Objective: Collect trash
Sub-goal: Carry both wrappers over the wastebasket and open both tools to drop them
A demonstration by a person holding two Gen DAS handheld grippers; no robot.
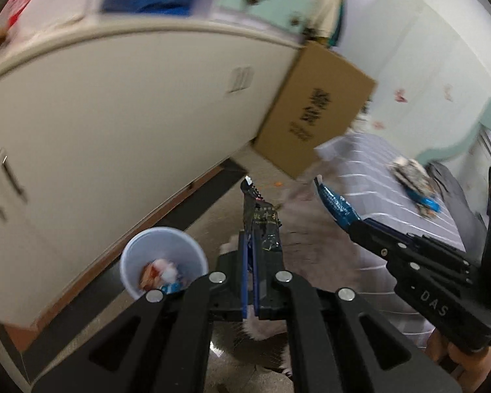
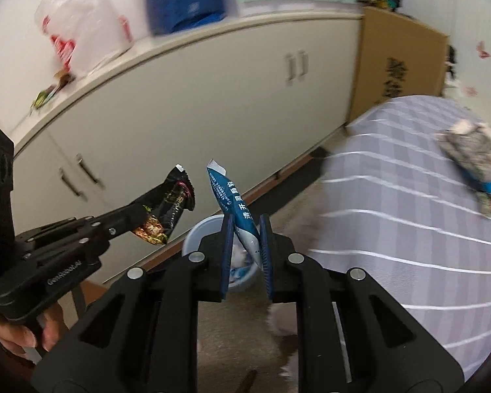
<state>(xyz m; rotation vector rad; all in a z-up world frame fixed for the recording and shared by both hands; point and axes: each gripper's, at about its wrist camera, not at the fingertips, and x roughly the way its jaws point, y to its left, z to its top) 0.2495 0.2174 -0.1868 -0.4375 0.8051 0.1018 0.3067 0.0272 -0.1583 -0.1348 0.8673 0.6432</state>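
Note:
My left gripper (image 1: 257,252) is shut on a black snack wrapper (image 1: 262,226) that sticks up past its tips; the right wrist view shows that black wrapper (image 2: 167,209) at the left. My right gripper (image 2: 245,245) is shut on a blue wrapper (image 2: 234,203), pinched between its blue pads; from the left wrist view the blue wrapper (image 1: 335,206) pokes out of the other tool at the right. A pale blue cup-shaped bin (image 1: 163,260) with scraps inside stands on the floor by the cabinet, below and left of the left gripper. That bin (image 2: 209,232) is partly hidden behind the right gripper's fingers.
A cream cabinet (image 1: 114,114) runs along the left. A cardboard box (image 1: 314,111) leans at its end. A bed with a striped lilac cover (image 2: 409,213) fills the right, with another crumpled wrapper (image 2: 478,163) on it. Plastic bags (image 2: 81,29) sit on the cabinet top.

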